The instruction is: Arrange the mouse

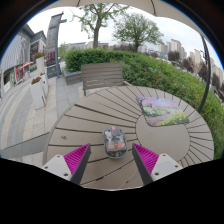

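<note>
Resting between open claw [113, 158] fingers: mouse [115, 143] on slatted table [95, 115].

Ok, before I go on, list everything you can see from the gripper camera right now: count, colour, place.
mouse: one, grey and dark, on the table between the two fingers with a gap at either side
mouse mat: one, printed in green and purple, on the table beyond the right finger
table: one, round, pale slatted wood, under everything
bench: one, slatted wood, just beyond the table
hedge: one, green, behind the bench
trees: two, green, beyond the hedge
buildings: several, pale, in the distance
gripper: one, open, pink pads, fingers about the mouse
</note>
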`<state>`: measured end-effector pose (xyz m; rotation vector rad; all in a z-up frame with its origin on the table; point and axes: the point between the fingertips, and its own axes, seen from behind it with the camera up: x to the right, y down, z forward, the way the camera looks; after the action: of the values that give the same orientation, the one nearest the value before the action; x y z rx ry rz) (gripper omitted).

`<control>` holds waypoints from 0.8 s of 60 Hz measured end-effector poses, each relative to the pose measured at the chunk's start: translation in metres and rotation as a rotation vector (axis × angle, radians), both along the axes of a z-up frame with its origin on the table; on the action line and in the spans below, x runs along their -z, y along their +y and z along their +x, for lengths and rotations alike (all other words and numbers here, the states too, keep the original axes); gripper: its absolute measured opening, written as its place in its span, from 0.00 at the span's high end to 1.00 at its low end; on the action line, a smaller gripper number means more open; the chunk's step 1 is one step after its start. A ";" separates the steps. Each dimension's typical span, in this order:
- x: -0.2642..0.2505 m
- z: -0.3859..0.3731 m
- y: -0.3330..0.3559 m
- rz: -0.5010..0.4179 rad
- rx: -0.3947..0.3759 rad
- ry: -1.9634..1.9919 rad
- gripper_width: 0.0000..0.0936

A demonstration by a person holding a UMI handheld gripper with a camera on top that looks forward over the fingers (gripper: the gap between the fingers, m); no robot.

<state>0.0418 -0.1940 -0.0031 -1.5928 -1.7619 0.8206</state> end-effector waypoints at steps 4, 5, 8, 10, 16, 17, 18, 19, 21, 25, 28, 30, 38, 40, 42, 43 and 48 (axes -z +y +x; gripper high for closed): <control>0.007 -0.014 0.002 -0.002 0.007 -0.001 0.08; 0.009 -0.016 0.001 -0.004 0.006 -0.002 0.08; 0.010 -0.024 -0.001 -0.011 0.003 -0.005 0.08; 0.012 -0.029 0.000 -0.010 0.005 -0.006 0.08; 0.014 -0.043 0.000 -0.017 0.005 -0.005 0.08; 0.014 -0.044 0.000 -0.020 0.005 -0.007 0.08; 0.014 -0.045 0.000 -0.023 0.005 -0.007 0.08; 0.016 -0.046 0.001 -0.025 0.005 -0.008 0.08; 0.016 -0.047 0.000 -0.029 0.004 -0.010 0.09; 0.016 -0.049 0.001 -0.033 -0.001 -0.011 0.08; 0.017 -0.049 0.000 -0.038 -0.004 -0.014 0.09; 0.017 -0.049 0.000 -0.040 -0.002 -0.017 0.17; 0.017 -0.051 0.018 0.017 0.036 -0.016 0.55; 0.016 -0.051 0.018 0.006 0.031 -0.025 0.56; 0.016 -0.052 0.020 0.000 0.032 -0.037 0.57; 0.014 -0.053 0.021 -0.001 0.034 -0.041 0.57; -0.014 -0.060 0.030 -0.019 0.042 -0.027 0.57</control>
<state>-0.0183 -0.1638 0.0105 -1.6544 -1.7386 0.8019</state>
